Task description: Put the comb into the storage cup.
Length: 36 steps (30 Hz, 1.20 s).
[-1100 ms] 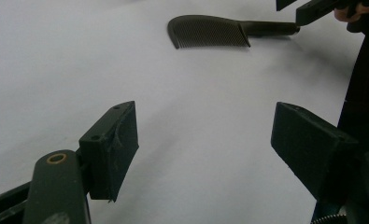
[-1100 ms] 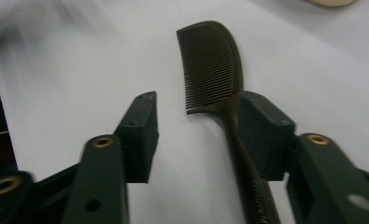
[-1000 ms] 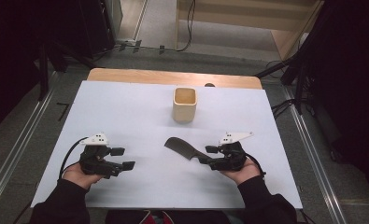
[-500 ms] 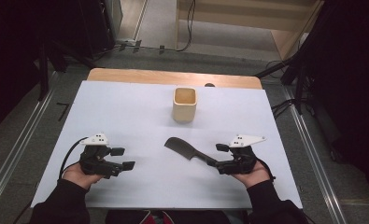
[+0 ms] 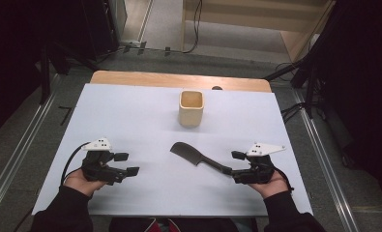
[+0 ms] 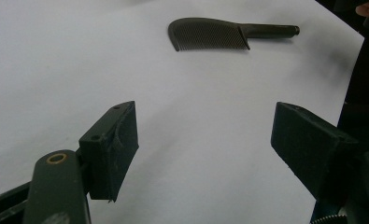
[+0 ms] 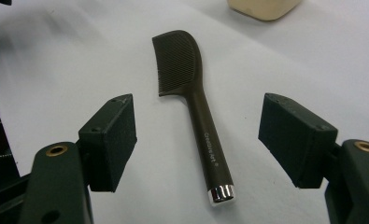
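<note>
Right tool released comb, cup cropped

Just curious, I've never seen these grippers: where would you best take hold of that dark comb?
Probably the comb by its straight handle, from the silver-capped end, where the right gripper sits with jaws open either side. The handle is narrow and even; the toothed head is wide and curved.
</note>
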Available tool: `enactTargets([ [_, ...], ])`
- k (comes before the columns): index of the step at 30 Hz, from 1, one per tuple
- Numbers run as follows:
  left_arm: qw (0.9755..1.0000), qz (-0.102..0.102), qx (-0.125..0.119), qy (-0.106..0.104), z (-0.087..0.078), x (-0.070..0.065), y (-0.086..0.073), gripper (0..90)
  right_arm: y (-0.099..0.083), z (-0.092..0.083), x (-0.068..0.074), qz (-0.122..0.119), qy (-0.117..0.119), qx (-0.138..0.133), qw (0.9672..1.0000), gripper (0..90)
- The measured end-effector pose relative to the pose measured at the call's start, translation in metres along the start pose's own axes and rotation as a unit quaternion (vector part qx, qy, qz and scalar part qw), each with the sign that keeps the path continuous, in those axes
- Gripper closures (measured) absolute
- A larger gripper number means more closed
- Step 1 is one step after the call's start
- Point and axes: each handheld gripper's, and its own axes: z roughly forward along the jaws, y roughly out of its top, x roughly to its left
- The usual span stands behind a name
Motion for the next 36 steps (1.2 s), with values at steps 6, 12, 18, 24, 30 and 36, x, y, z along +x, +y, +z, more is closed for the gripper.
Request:
enactTargets([
  [6,1.0,-0.003,0.0,-0.001,0.001,0.001,0.0,23.4,-0.004,0.001,-0.002,0.007,0.0,0.0,1.0,25.8],
  [12,1.0,-0.004,0.002,-0.002,0.001,0.002,0.0,23.4,-0.004,0.004,-0.002,0.007,0.004,0.0,1.0,25.8],
  [18,1.0,-0.004,0.004,-0.004,0.002,0.002,0.0,23.4,-0.001,0.005,-0.004,0.007,0.004,-0.004,1.0,25.8],
  [24,1.0,-0.002,0.004,-0.004,0.002,0.002,0.0,23.4,0.004,0.008,-0.008,0.009,0.001,-0.009,0.9999,25.8],
  [30,1.0,-0.001,0.003,-0.005,0.002,0.002,0.0,23.4,0.008,0.015,-0.012,0.005,-0.004,-0.007,1.0,25.8],
  [36,1.0,0.0,0.003,-0.005,0.002,0.002,0.0,23.4,0.009,0.02,-0.015,0.007,0.0,-0.008,0.9999,25.8],
])
